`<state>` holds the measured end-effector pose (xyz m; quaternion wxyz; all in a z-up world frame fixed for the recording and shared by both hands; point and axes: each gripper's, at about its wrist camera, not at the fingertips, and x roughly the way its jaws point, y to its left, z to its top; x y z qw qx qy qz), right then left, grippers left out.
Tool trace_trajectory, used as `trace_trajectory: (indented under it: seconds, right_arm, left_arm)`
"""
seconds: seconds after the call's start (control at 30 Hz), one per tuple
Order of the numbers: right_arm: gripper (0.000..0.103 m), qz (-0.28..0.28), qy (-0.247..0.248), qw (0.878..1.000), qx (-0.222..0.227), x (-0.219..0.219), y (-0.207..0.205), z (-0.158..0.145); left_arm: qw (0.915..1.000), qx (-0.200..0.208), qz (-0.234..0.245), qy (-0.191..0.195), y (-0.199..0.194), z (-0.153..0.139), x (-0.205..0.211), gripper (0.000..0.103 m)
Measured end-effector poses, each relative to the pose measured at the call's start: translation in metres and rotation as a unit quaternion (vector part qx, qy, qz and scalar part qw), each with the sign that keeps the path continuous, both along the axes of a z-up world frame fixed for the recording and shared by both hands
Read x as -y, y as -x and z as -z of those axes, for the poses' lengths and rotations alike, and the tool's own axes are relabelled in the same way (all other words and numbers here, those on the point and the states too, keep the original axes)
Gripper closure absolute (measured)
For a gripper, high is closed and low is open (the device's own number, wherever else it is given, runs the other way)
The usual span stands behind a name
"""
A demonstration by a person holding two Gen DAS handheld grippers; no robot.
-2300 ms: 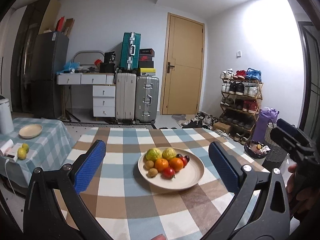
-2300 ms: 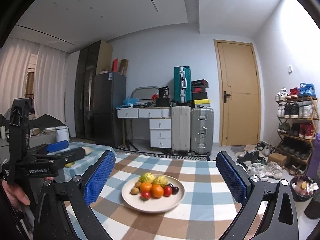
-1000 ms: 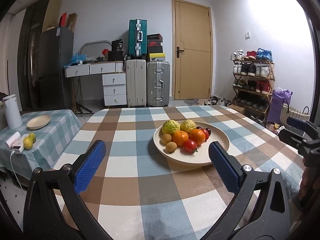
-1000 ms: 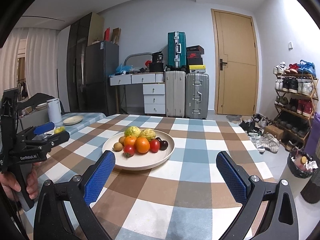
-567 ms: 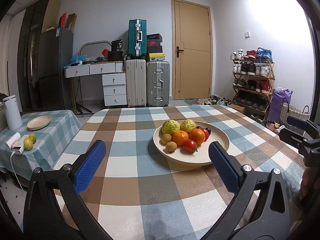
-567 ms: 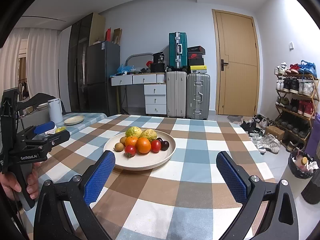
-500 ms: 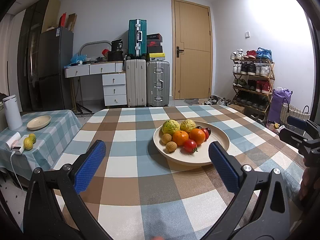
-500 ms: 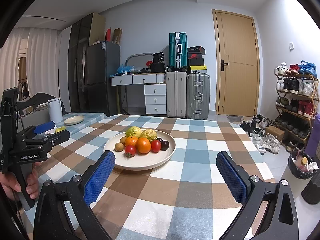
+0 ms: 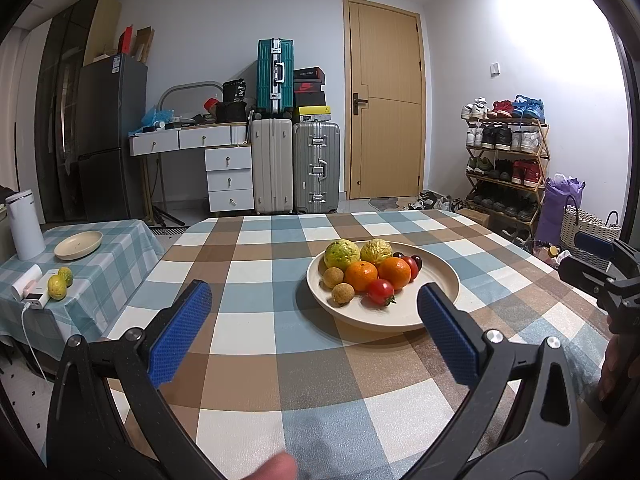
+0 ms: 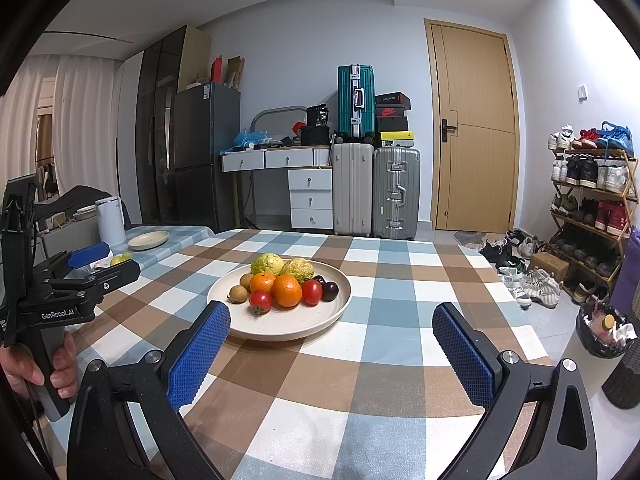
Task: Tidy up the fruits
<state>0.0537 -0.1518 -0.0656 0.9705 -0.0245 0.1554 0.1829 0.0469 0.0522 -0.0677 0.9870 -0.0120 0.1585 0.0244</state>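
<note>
Since the earliest frames, both claws are brought lower and nearer the plate (image 9: 436, 280) of fruits (image 9: 370, 270) on the checked desk (image 9: 256, 280). The left claw (image 9: 312, 328) and right claw (image 10: 330, 344) are held wide open, empty, short of the plate.

Bright, even ceiling light; glare washes the right wall (image 9: 560, 40). Soft shadows under the plate (image 10: 304, 330). Strong fisheye bending, black corners.

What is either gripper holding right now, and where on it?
Nothing. The left gripper and right gripper are both open and empty, short of the plate; all the fruit lies on it.
</note>
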Motion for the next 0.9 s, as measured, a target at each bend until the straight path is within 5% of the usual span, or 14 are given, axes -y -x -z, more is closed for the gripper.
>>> trace_trajectory:
  seconds: [0.9]
  right_arm:
    - [0.0,0.0,-0.001,1.0,0.0,0.0004,-0.0002,0.0005]
  left_arm:
    - [1.0,0.0,-0.001,0.0,0.0022,-0.0006,-0.0011,0.0]
